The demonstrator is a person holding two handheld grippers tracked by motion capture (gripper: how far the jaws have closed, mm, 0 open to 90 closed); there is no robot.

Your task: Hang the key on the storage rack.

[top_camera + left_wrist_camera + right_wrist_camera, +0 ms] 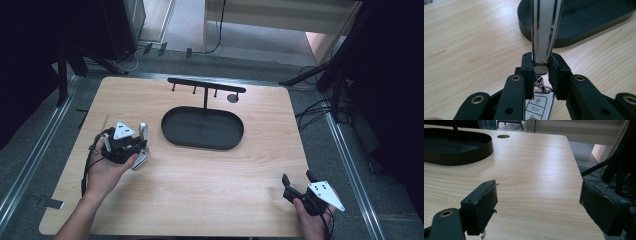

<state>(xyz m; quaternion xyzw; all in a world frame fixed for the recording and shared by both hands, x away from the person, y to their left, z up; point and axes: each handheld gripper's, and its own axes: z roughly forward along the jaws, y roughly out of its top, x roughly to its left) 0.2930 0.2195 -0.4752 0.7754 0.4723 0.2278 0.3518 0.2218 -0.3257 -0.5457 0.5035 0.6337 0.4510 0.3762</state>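
At nine o'clock, your left gripper (131, 145) clamps the key fob's strap (545, 30), not yet on the hook rack (206, 86). Your right gripper (299, 186) waits at five o'clock, jaws wide apart.

1. Your left gripper (134, 145) is sitting at the table's (260, 165) left side, just left of the oval tray (202, 128).
2. It is clamping a strap (544, 30), which is reaching toward the tray, with a key fob (537, 106) lying beneath the jaws.
3. Your right gripper (296, 184) is resting at the near right corner (well apart from the tray).
4. A hook stand (206, 86) is rising from the tray's far edge.
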